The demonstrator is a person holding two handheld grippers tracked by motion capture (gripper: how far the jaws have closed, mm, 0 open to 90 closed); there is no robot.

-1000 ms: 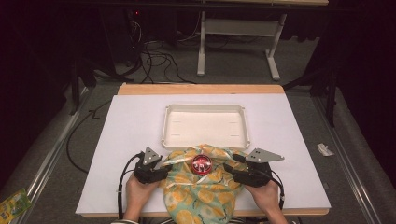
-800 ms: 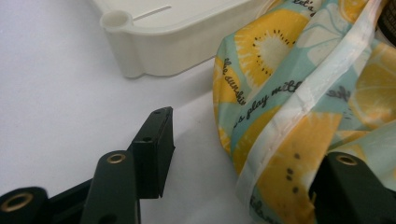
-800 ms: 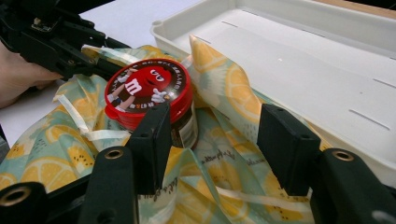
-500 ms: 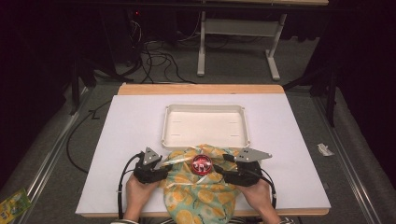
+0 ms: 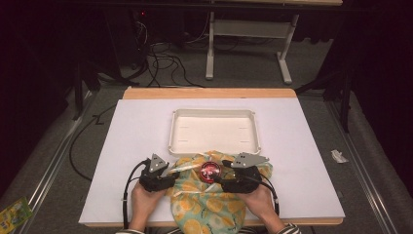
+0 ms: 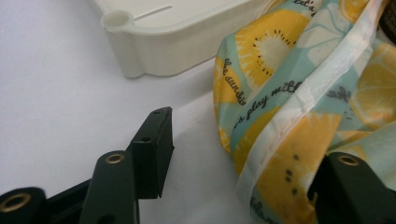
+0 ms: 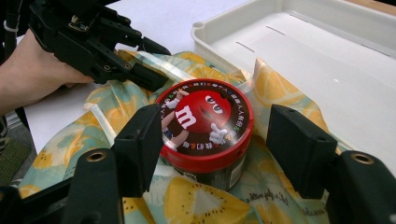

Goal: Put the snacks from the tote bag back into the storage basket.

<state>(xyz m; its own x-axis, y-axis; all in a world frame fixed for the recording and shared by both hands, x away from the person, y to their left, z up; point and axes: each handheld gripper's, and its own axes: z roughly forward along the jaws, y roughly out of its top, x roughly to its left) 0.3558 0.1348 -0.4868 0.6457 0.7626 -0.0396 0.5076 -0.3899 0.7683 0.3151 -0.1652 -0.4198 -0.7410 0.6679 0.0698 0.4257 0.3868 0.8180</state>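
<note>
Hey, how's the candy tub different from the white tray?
The candy tub is round, dark-sided and closed with a red lid; the tray is rectangular, white, open and empty. The tub stands on the lemon-print bag, between the right gripper's open jaws; the tray rests on the table, farther from the person. Both sit upright.

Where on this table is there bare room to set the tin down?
Bare white board lies left of the tray and right of it; the tray's floor is bare too. The near middle is crowded: fruit-print bag, red-lidded tin, left gripper, right gripper.
</note>
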